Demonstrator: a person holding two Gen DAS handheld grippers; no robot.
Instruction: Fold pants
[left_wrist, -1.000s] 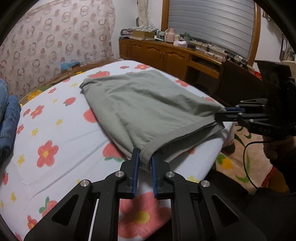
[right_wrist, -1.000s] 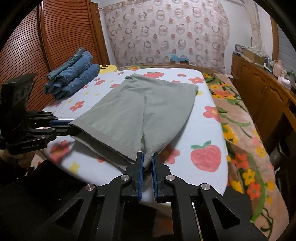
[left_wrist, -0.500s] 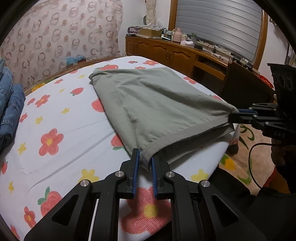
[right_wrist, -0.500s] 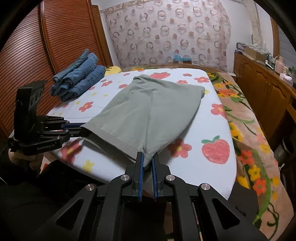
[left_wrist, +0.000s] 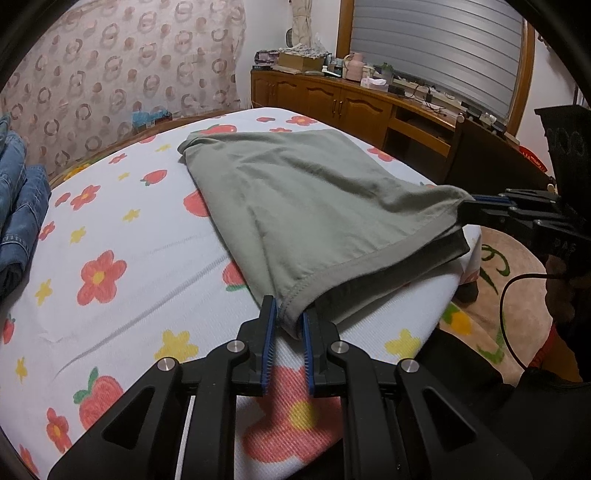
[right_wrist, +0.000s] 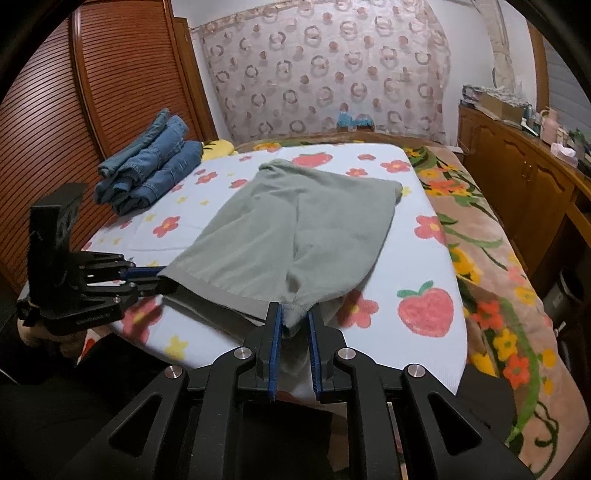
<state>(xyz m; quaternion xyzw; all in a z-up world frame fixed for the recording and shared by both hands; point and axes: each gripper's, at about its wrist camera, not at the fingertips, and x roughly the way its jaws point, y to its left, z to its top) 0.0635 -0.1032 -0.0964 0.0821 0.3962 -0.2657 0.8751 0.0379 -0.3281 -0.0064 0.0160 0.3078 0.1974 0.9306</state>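
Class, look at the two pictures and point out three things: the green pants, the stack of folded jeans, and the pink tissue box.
green pants (right_wrist: 306, 229), right wrist view, flat middle of the fabric.
stack of folded jeans (right_wrist: 155, 173), right wrist view, middle of the pile.
pink tissue box (left_wrist: 375, 83), left wrist view, its front side.

Both views sit low at the near edge of the bed (left_wrist: 110, 236), each looking forward and down along its own fingers. The left wrist view faces far-right toward the wooden cabinets (left_wrist: 351, 107); the right wrist view faces far-left toward the slatted wardrobe (right_wrist: 110, 92). Both share the green pants (right_wrist: 295, 236), the patterned curtain (left_wrist: 122, 77) and the other hand-held gripper.
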